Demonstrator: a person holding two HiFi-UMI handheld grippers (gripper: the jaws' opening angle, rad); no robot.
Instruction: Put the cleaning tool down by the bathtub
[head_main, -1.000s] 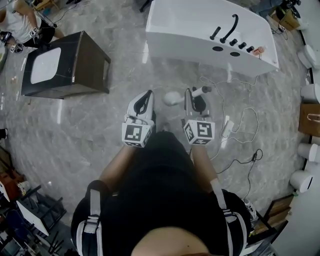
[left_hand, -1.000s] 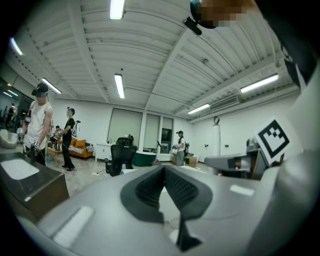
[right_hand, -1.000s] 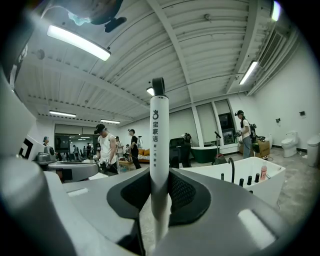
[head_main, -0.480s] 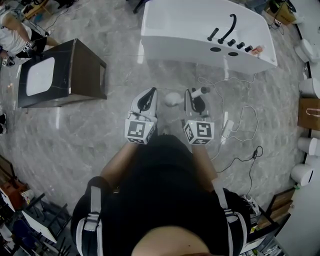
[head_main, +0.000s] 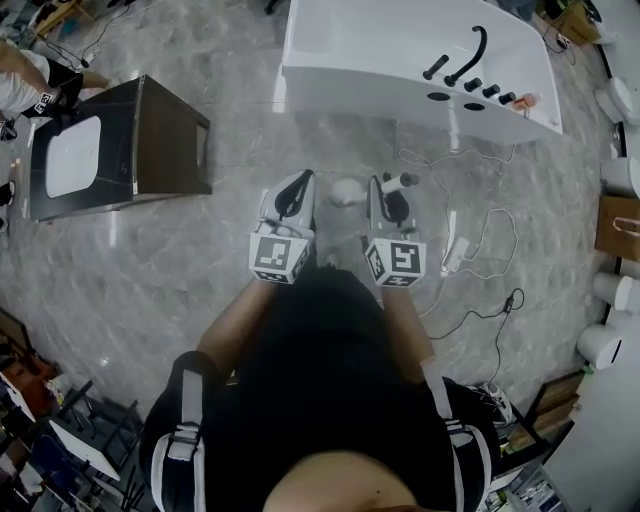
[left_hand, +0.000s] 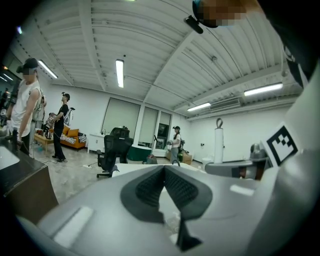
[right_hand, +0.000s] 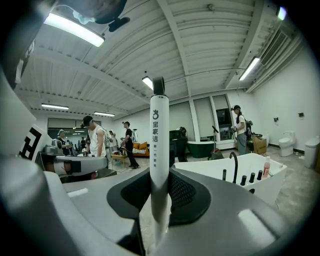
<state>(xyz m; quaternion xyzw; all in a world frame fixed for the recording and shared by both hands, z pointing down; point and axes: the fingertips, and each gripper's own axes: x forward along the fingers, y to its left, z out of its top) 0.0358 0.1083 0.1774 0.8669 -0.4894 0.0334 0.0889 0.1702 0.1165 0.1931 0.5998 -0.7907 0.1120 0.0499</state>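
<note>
The cleaning tool is a white stick handle (right_hand: 159, 150) with dark print and a black tip. It stands upright between the pads of my right gripper (right_hand: 160, 192), which is shut on it. In the head view the handle's end (head_main: 399, 181) pokes out to the right of my right gripper (head_main: 379, 188), and a pale rounded head (head_main: 345, 192) shows to its left. My left gripper (head_main: 296, 184) hangs beside it, level with it, with its pads (left_hand: 172, 187) closed together on nothing. The white bathtub (head_main: 380, 50) with a black tap (head_main: 470, 52) stands on the floor ahead.
A dark cabinet with a white top (head_main: 110, 145) stands to the left, a person (head_main: 25, 85) behind it. White cables and a power strip (head_main: 455, 255) lie on the marble floor to the right. White fixtures (head_main: 620, 185) and a brown bag (head_main: 622, 232) line the right edge.
The head view has drifted a little, so the cabinet and the bathtub sit slightly further left. Both grippers keep their stance, the right one still holding the tool.
</note>
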